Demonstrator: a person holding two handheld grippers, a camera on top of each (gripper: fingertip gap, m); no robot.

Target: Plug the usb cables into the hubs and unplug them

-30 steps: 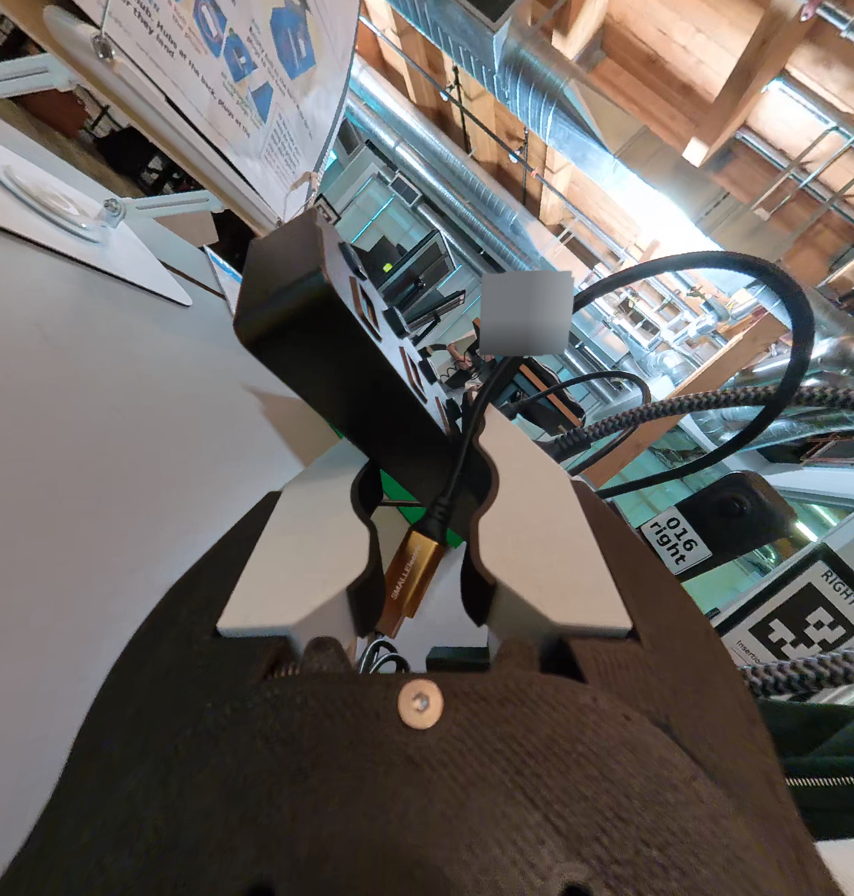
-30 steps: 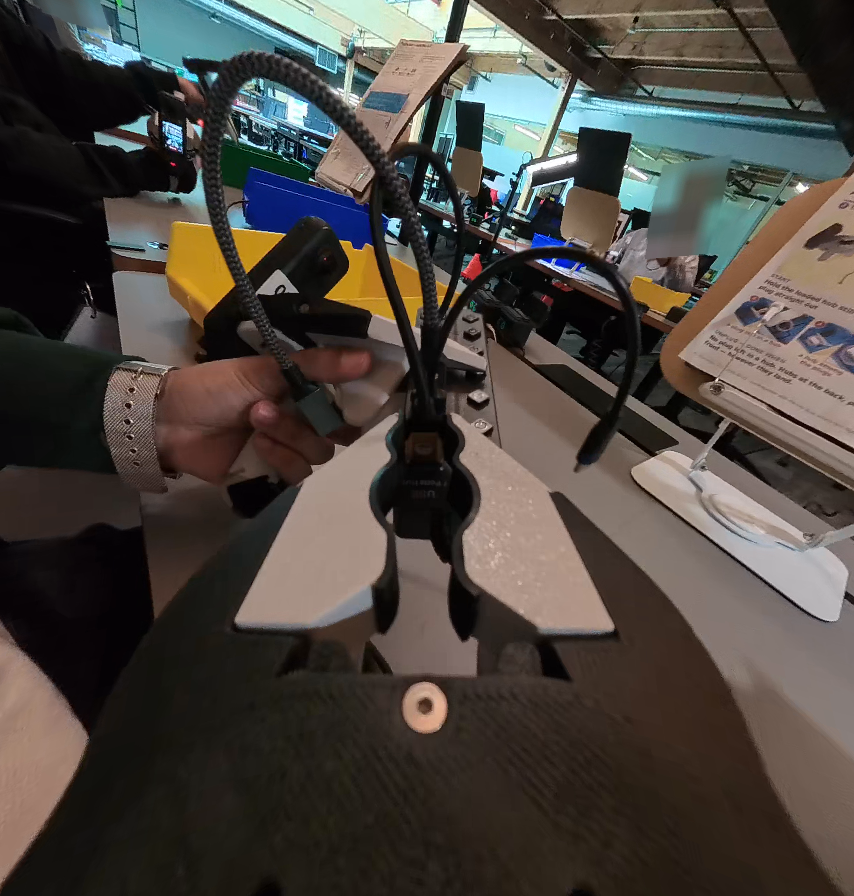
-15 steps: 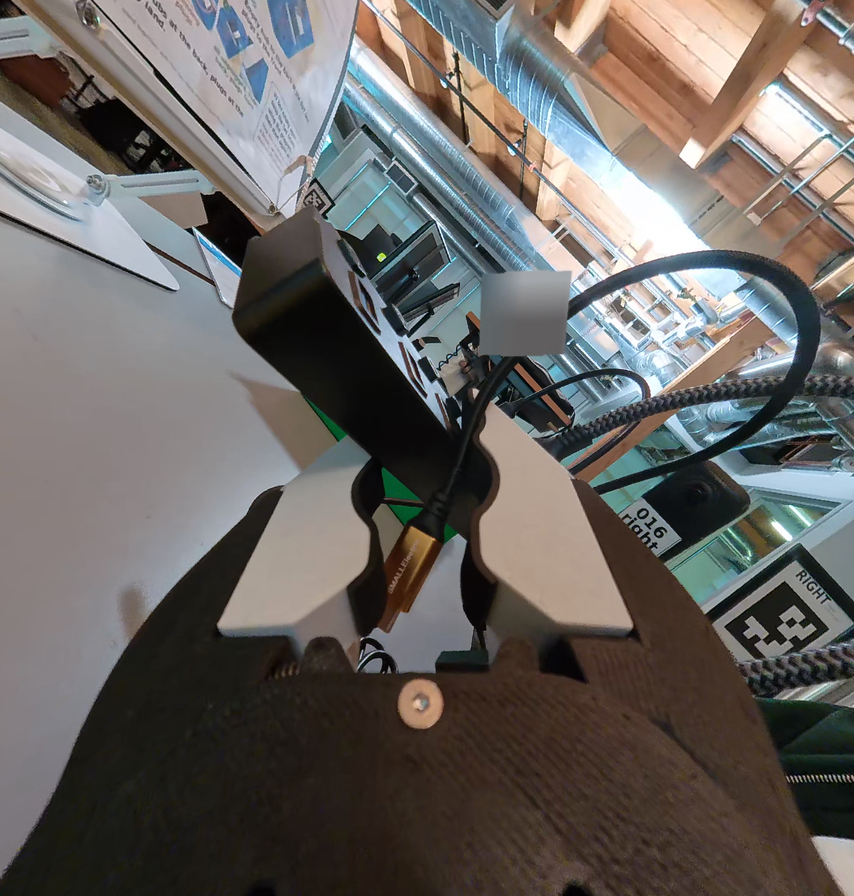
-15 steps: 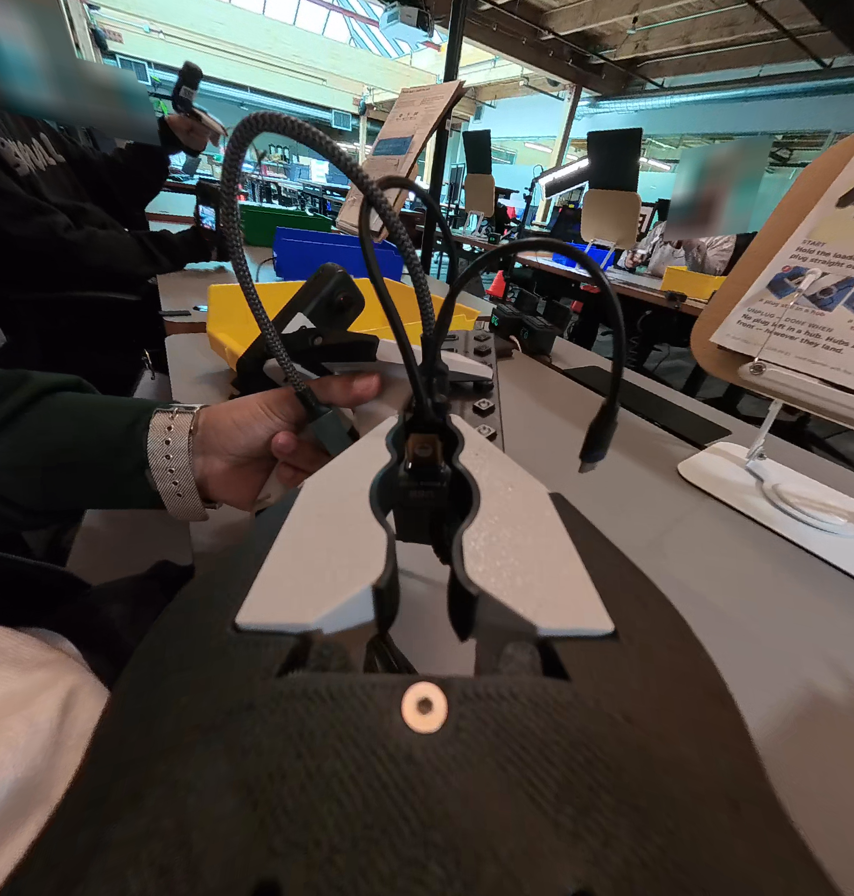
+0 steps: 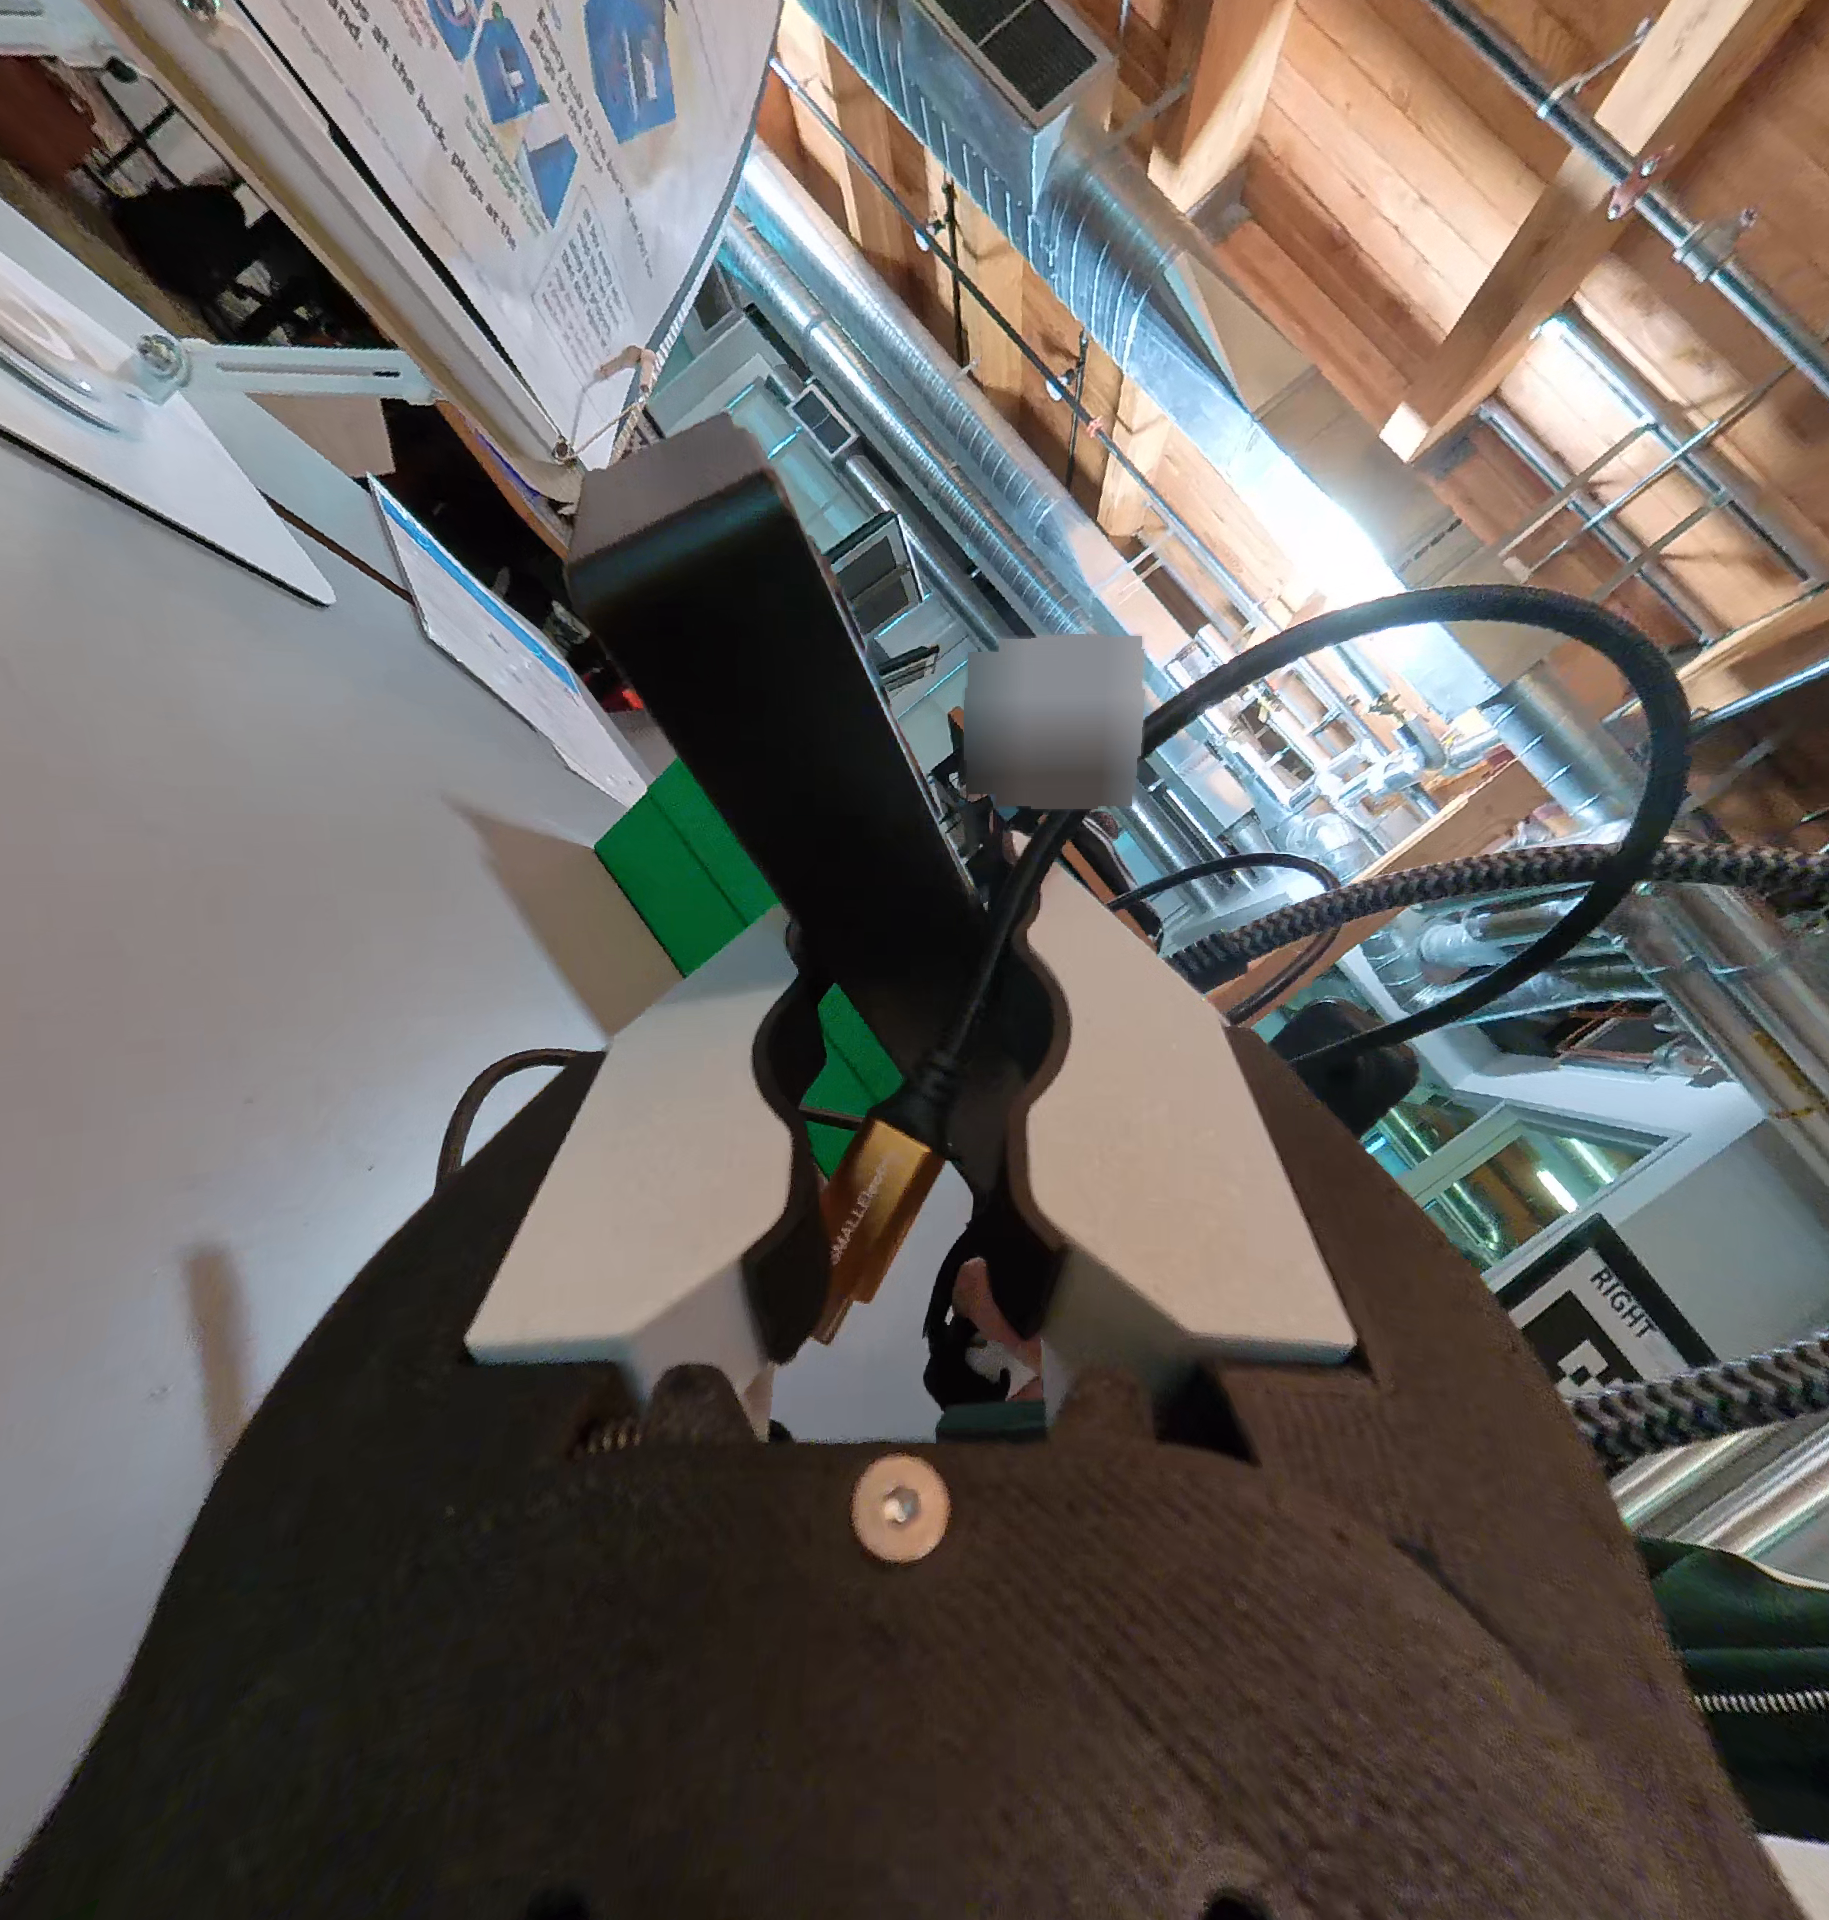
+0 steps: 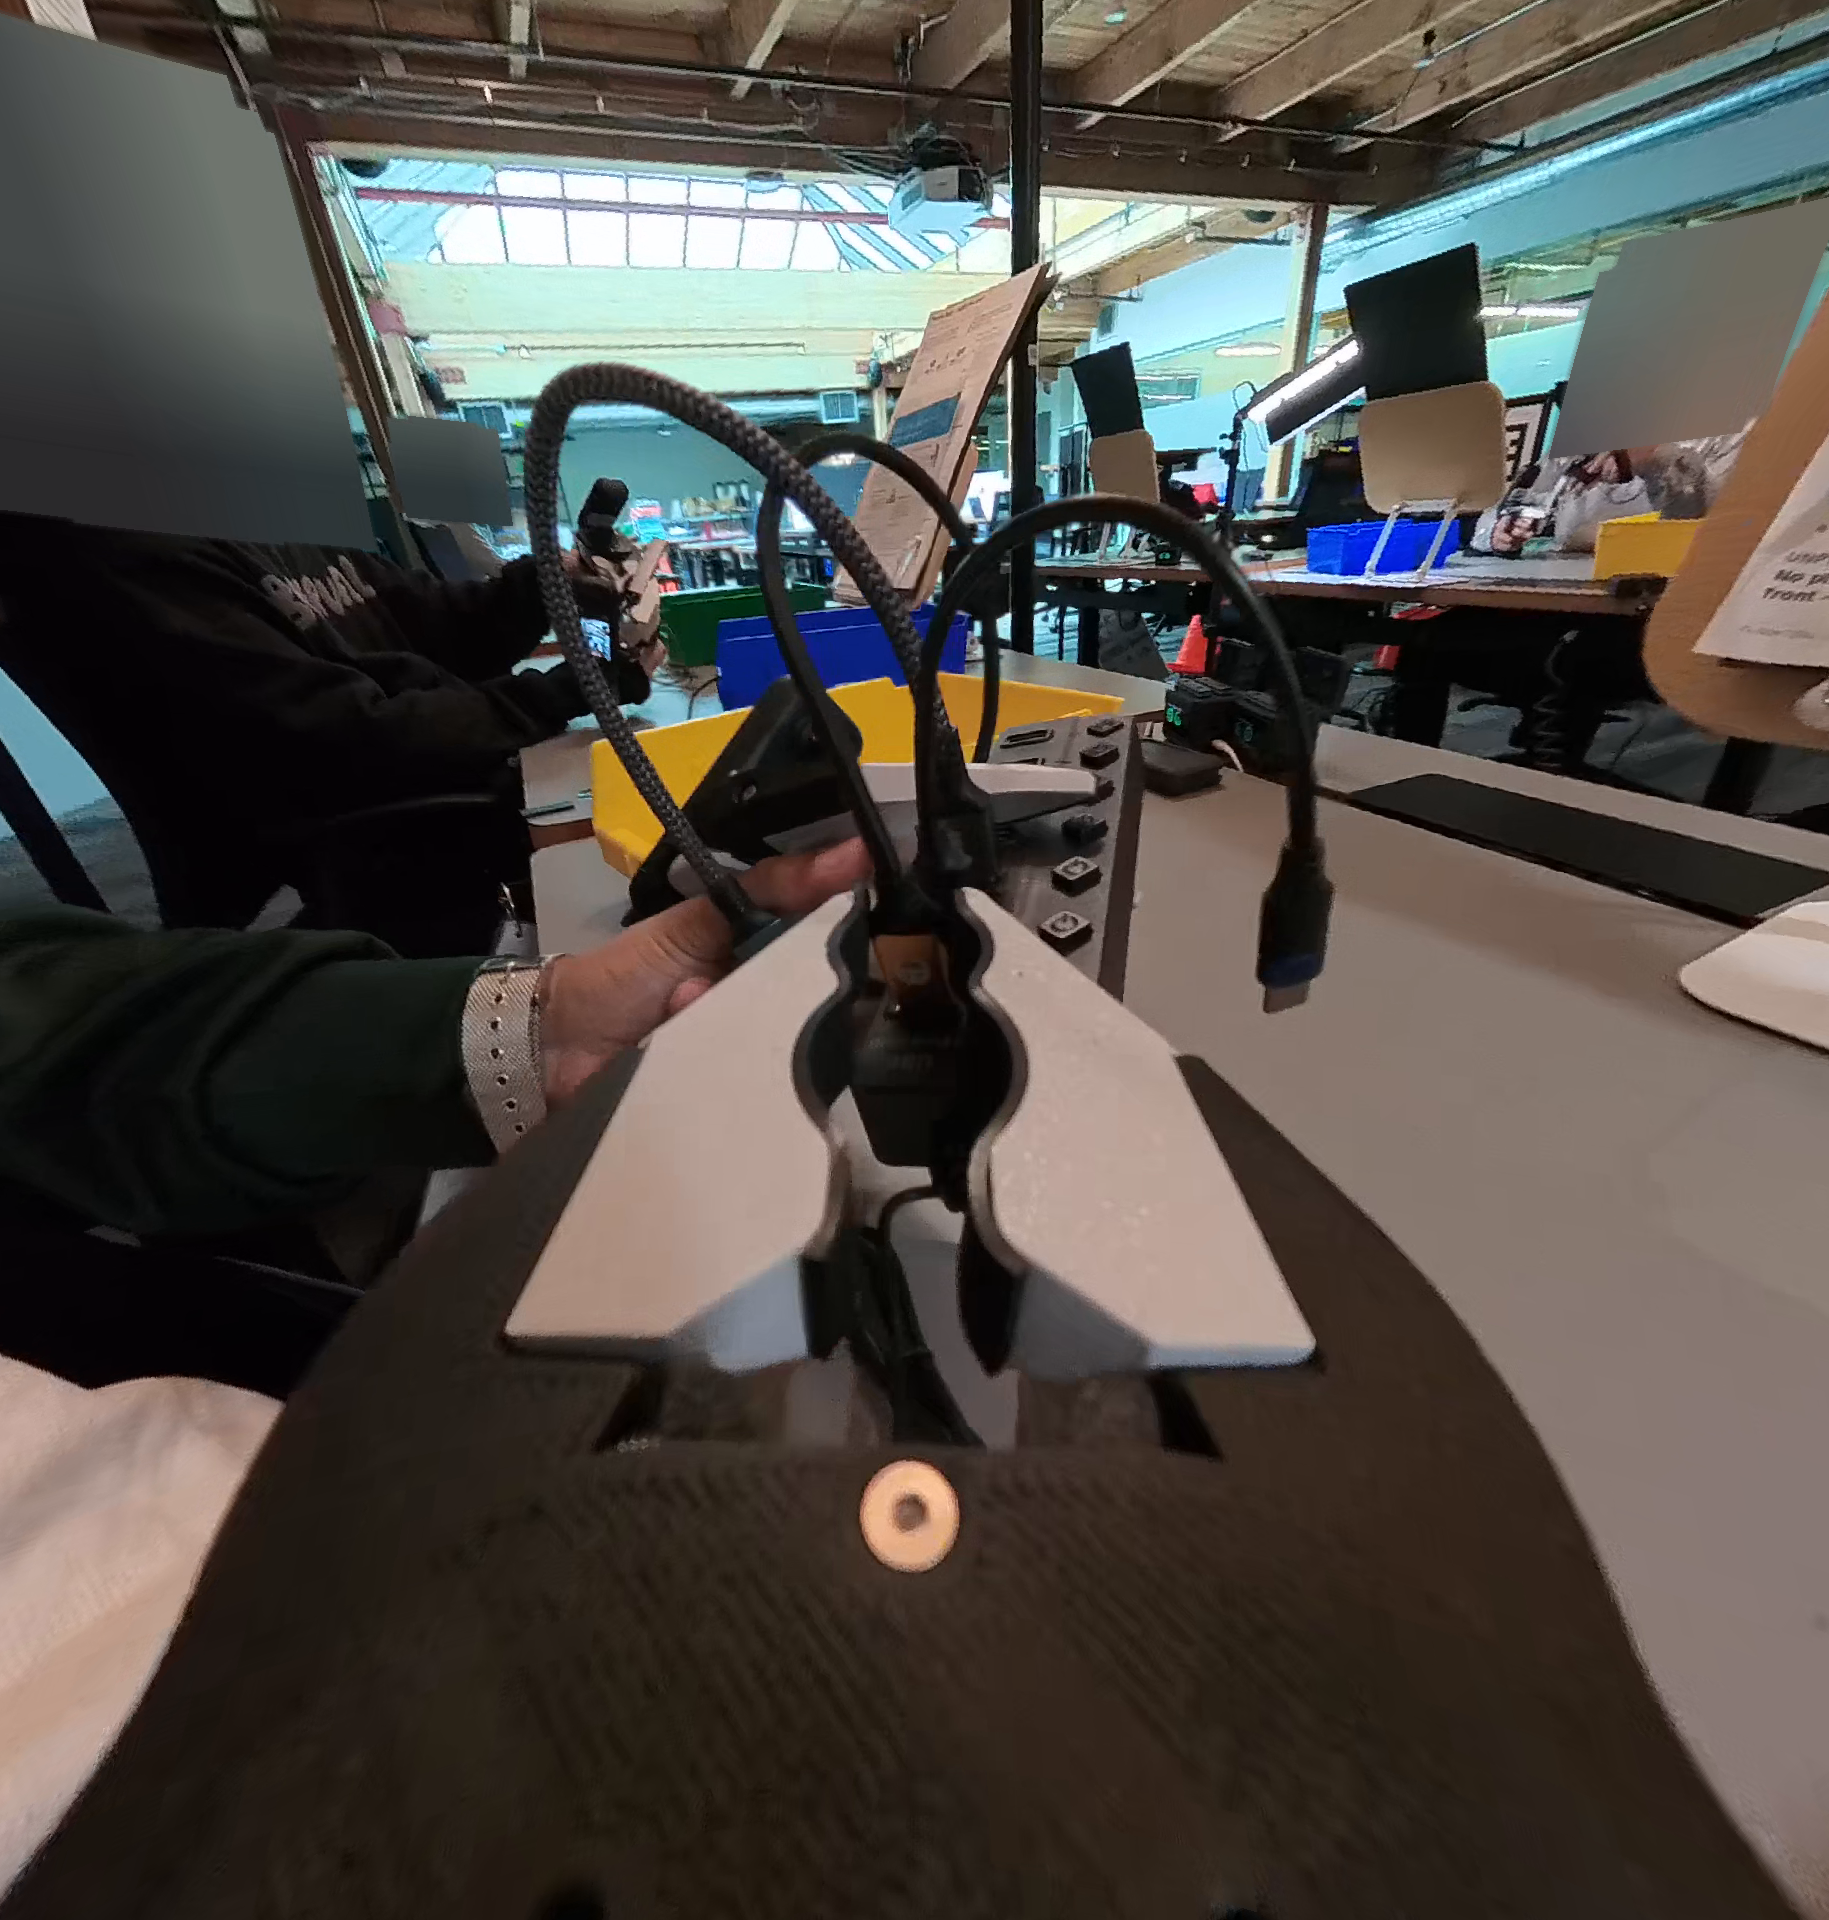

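My left gripper [image 5: 920,966] is shut on the lower end of a long black hub [image 5: 764,727] and holds it tilted up off the table. A cable with a gold plug [image 5: 879,1195] hangs between its fingers. In the right wrist view the hub [image 6: 1081,862] shows its row of ports. My right gripper [image 6: 915,914] is shut on a black plug [image 6: 910,1091], with the gold plug [image 6: 905,961] just beyond it at the fingertips. A braided cable [image 6: 577,582] and thin black cables loop up from there. One loose black plug [image 6: 1294,935] dangles to the right.
A grey table [image 6: 1512,1195] lies under both grippers. A white stand base [image 6: 1793,977] with an instruction board is at the right. A yellow bin [image 6: 661,769] sits behind the hub. A person's hand with a watch [image 6: 619,987] holds the left gripper. Other people work nearby.
The hub has turned so its port face points away from the left camera. The right gripper has shifted and tilted, and the gold plug now shows at its fingertips.
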